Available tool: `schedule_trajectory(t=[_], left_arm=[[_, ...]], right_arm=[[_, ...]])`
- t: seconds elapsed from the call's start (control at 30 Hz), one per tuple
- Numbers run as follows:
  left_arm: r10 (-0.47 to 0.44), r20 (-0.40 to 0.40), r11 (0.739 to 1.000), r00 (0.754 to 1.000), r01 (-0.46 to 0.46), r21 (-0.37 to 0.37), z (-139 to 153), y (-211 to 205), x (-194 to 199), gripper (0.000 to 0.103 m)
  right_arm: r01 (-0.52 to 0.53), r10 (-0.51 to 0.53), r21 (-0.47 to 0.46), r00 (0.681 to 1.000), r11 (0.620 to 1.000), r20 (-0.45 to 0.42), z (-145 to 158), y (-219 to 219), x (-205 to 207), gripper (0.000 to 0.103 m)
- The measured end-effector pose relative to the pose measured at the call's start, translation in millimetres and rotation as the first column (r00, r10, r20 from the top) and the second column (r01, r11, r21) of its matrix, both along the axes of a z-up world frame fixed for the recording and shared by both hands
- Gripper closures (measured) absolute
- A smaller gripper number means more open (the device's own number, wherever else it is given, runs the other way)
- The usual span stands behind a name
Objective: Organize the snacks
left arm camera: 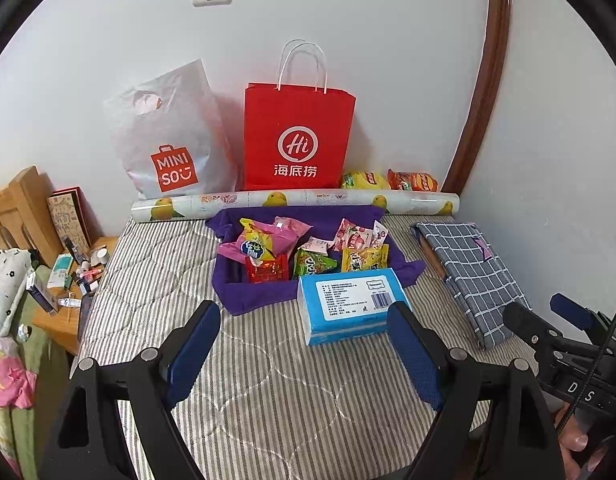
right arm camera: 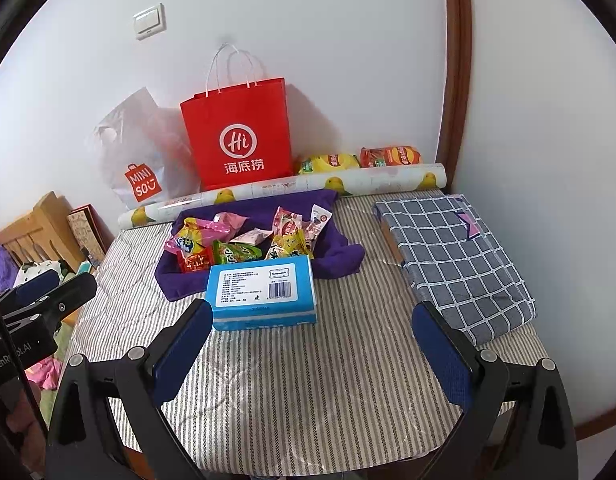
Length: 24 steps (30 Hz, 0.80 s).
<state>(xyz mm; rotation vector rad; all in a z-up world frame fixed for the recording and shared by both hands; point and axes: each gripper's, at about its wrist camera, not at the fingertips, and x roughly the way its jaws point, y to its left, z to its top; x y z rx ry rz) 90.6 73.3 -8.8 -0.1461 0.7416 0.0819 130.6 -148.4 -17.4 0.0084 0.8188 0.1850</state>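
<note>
At the far left we see a wooden bedside stand (left arm camera: pixel 60 312) crowded with small bottles and tubes, beside the striped mattress (left arm camera: pixel 268 380) that fills the middle of both views. Against the wall leans a white shopping bag (left arm camera: pixel 170 136), and just to its right stands a red paper bag (left arm camera: pixel 298 140) with white handles. In front of both lies a long roll of printed paper (left arm camera: pixel 296 202), running across the head of the mattress. Near the middle we find the snacks (left arm camera: pixel 304 250), a heap of small bright packets resting on a purple cloth (left arm camera: pixel 244 284), with a blue tissue pack (left arm camera: pixel 349 304) touching the cloth's near edge. Two more snack bags (left arm camera: pixel 387 180), one yellow and one orange, sit behind the roll at the wall. To the right lies a folded checked cloth (left arm camera: pixel 471 272). Our left gripper (left arm camera: pixel 304 354) hangs above the mattress with its fingers spread wide and nothing between them; our right gripper (right arm camera: pixel 311 344) is likewise spread and empty, and it also shows at the right edge of the left view.
</note>
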Motion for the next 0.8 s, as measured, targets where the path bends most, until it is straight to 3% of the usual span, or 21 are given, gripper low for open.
schedule_trajectory(t=[0.8], left_arm=[[0.001,0.007,1.0,1.0,-0.001,-0.003,5.1,1.0,-4.8,0.018]], right_arm=[[-0.005,0.005,0.0,1.0,1.0,0.004,4.2,2.6,-4.6,0.004]])
